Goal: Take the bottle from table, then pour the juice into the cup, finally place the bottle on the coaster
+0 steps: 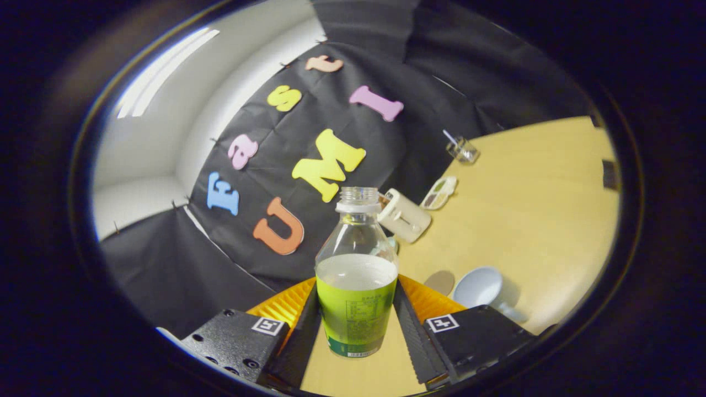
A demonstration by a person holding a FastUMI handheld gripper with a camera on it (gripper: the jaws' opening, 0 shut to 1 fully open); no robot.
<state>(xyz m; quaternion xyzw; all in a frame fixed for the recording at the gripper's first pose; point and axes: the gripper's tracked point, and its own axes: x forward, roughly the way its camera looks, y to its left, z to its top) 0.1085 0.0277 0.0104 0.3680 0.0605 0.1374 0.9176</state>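
Note:
A clear plastic bottle (357,275) with a green label and no cap stands between my two fingers, which press on its lower body from both sides; my gripper (357,320) is shut on it. Pale juice fills the bottle up to about the top of the label. The whole scene looks tilted, with the wooden table (540,220) rising to the right. A pale blue cup (479,288) with a handle sits on the table just right of the bottle, beyond the right finger. A round brown coaster (439,282) lies between the bottle and the cup.
Behind the bottle lies a cream box-like item (404,215) on the table. Further back are a small white tray with coloured compartments (439,193) and a clear glass with a straw (462,149). Black cloth forms the booth wall behind the table.

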